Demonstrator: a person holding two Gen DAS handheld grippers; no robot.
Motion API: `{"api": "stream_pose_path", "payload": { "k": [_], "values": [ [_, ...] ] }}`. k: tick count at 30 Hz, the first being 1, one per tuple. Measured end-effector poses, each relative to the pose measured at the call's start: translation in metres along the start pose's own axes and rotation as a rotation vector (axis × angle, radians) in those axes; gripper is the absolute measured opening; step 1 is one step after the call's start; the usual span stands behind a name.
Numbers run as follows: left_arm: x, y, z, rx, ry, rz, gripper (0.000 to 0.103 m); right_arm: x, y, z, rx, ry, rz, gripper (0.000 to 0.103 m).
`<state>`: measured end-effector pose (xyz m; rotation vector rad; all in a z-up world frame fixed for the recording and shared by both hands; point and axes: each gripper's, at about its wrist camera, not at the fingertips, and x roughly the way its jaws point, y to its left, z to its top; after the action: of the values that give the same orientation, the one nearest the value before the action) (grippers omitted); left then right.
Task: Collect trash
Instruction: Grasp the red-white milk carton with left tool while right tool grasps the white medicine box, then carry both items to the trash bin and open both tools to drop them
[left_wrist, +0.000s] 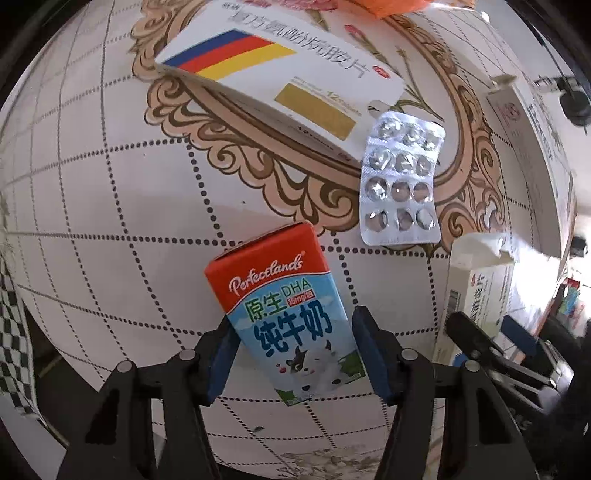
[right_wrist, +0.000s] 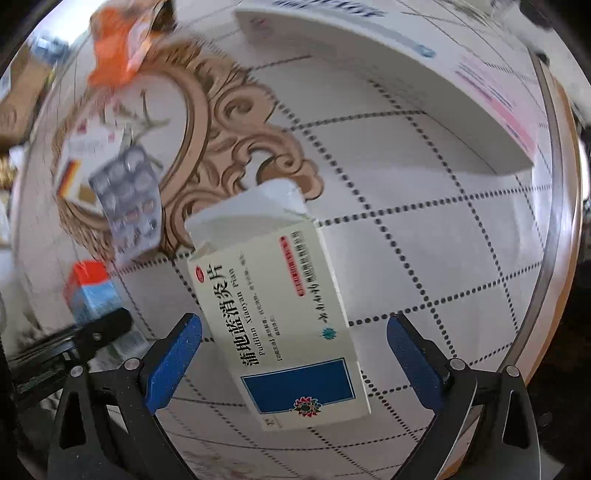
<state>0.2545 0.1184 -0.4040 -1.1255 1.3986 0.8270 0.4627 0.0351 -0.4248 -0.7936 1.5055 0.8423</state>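
A red and blue milk carton lies on the patterned tablecloth between the fingers of my left gripper, which is open around it with small gaps on both sides. A cream medicine box with a blue panel lies between the fingers of my right gripper, which is open wide and not touching it. The same box shows at the right of the left wrist view, and the carton shows at the left of the right wrist view. A silver blister pack lies beyond the carton.
A white medicine box with a blue, red and yellow stripe lies behind the blister pack. A large white box lies at the far right by the table's rim. An orange wrapper lies at the back.
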Motion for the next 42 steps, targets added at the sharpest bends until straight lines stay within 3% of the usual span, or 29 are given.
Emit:
{"api": "stream_pose_path", "payload": {
  "k": [2, 4, 6, 10, 15, 19, 25, 27, 31, 36, 42],
  "values": [
    [-0.004, -0.004, -0.007, 0.028, -0.023, 0.028, 0.056, 0.003, 0.004, -0.002, 0.0, -0.013, -0.033, 0.1],
    [-0.008, -0.009, -0.014, 0.051, -0.048, 0.053, 0.056, 0.001, 0.009, -0.009, 0.002, -0.046, -0.079, 0.089],
    [-0.015, -0.017, -0.021, 0.084, -0.075, 0.082, 0.056, -0.002, 0.011, -0.014, 0.018, -0.064, -0.071, 0.08],
    [-0.039, -0.036, -0.029, 0.139, -0.143, 0.115, 0.055, -0.003, 0.013, -0.031, 0.057, -0.043, -0.027, 0.079],
    [-0.072, -0.031, -0.062, 0.202, -0.234, 0.12, 0.055, -0.029, 0.019, -0.058, 0.096, -0.106, 0.009, 0.079],
    [-0.1, -0.009, -0.093, 0.236, -0.305, 0.095, 0.055, -0.061, 0.038, -0.101, 0.131, -0.192, 0.058, 0.079],
    [-0.124, 0.067, -0.132, 0.297, -0.388, 0.034, 0.055, -0.088, 0.085, -0.178, 0.135, -0.274, 0.101, 0.079],
    [-0.126, 0.09, -0.155, 0.328, -0.398, 0.02, 0.055, -0.099, 0.099, -0.218, 0.153, -0.292, 0.123, 0.079],
    [-0.121, 0.131, -0.198, 0.354, -0.389, 0.022, 0.055, -0.092, 0.153, -0.294, 0.153, -0.269, 0.171, 0.079],
    [-0.079, 0.183, -0.233, 0.336, -0.288, 0.01, 0.055, -0.047, 0.199, -0.349, 0.14, -0.169, 0.199, 0.079],
    [0.025, 0.233, -0.232, 0.236, -0.126, -0.023, 0.055, 0.075, 0.216, -0.386, 0.183, 0.026, 0.211, 0.079]
  ]
}}
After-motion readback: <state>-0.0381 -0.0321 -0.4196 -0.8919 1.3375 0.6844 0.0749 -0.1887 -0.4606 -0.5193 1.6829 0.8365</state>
